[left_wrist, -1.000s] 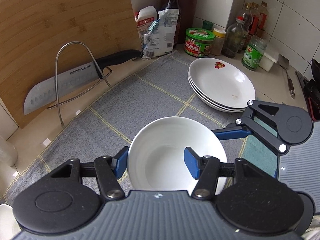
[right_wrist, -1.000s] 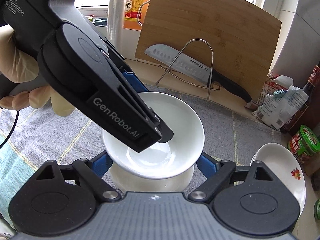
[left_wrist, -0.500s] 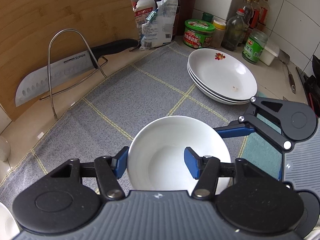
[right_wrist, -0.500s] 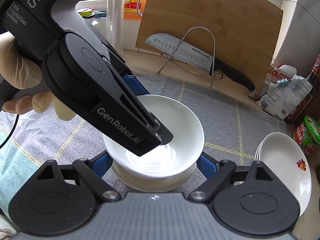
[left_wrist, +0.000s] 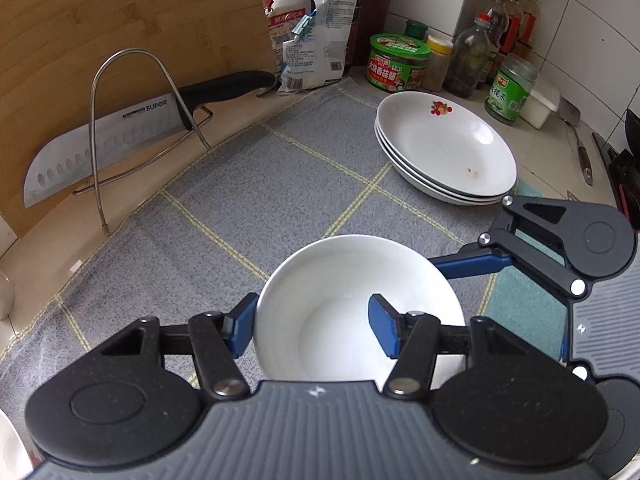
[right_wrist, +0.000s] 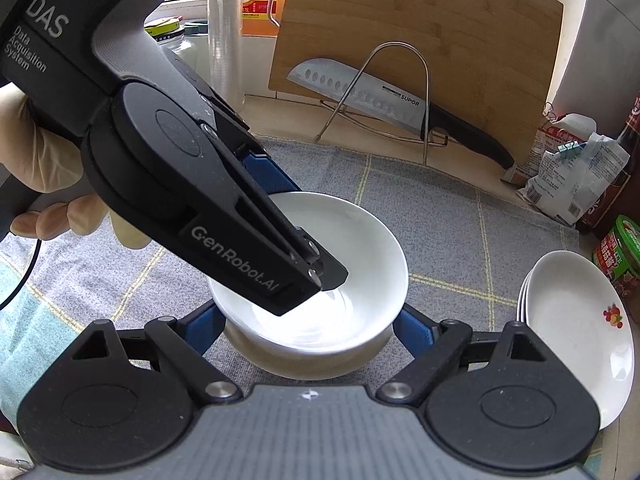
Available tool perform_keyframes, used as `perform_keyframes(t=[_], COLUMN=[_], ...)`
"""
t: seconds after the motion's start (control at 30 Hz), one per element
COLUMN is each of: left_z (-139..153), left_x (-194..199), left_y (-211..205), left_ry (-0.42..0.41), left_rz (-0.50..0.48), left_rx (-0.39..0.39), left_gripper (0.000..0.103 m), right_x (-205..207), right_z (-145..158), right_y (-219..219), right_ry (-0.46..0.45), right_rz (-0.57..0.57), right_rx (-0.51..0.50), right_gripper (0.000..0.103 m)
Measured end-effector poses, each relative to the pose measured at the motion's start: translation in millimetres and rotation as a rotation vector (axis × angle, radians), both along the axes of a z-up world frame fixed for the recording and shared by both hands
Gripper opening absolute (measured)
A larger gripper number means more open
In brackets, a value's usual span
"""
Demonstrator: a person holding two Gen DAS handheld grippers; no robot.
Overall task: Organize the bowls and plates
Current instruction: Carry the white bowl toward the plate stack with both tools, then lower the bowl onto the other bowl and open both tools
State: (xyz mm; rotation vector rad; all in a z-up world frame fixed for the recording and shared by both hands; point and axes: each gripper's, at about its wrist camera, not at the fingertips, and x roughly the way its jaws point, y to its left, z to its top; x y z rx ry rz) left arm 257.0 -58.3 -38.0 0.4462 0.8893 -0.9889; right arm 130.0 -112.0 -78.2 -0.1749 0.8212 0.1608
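My left tongs [left_wrist: 314, 326] pinch the upper bowl's [left_wrist: 356, 304] rim, directly above the lower bowl [right_wrist: 308, 360] that my right tongs [right_wrist: 308, 326] straddle, their spread pads apparently touching its sides.

Plain glossy white round ceramic bowl [left_wrist: 352, 304], not a mark on it. Under it a grey woven cloth [left_wrist: 280, 184] crossed by thin yellow grid lines. The white stacked shallow plates [left_wrist: 448, 152] carry a small red-and-yellow fruit motif. Blue pads on each black claw. Honey-brown bamboo chopping board [right_wrist: 440, 32], streaky grain.
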Motion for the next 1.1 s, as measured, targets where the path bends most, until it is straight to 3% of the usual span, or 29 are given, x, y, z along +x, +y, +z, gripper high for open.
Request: perform_keyframes(t=[0.33, 0.47, 0.7, 0.93, 1.1], left_z=[-3, 0, 12, 22, 21], left_x=[3, 3, 4, -13, -24], left_y=[1, 3, 20, 42, 57], left_ry=[0.017, 0.013, -0.027, -0.118, -0.132], left_rz=[0.01, 0.019, 0.081, 0.134, 0.184], left_rx=[-0.02, -0.044, -0.082, -0.112, -0.13], left_gripper=[0.058, 0.061, 0.07, 0.08, 0.084], right_x=[1, -1, -4, -12, -14], right_z=[-2, -2, 8, 11, 8], right_y=[-3, -2, -5, -16, -25], right_ry=[0.009, -0.02, -0.055, -0.075, -0.064], right_rz=[-0.009, -0.009, -0.01, -0.073, -0.115], right_rx=[0.029, 0.022, 0.031, 0.042, 0.054], right_gripper=[0.094, 0.103, 0.103, 0.103, 0.103])
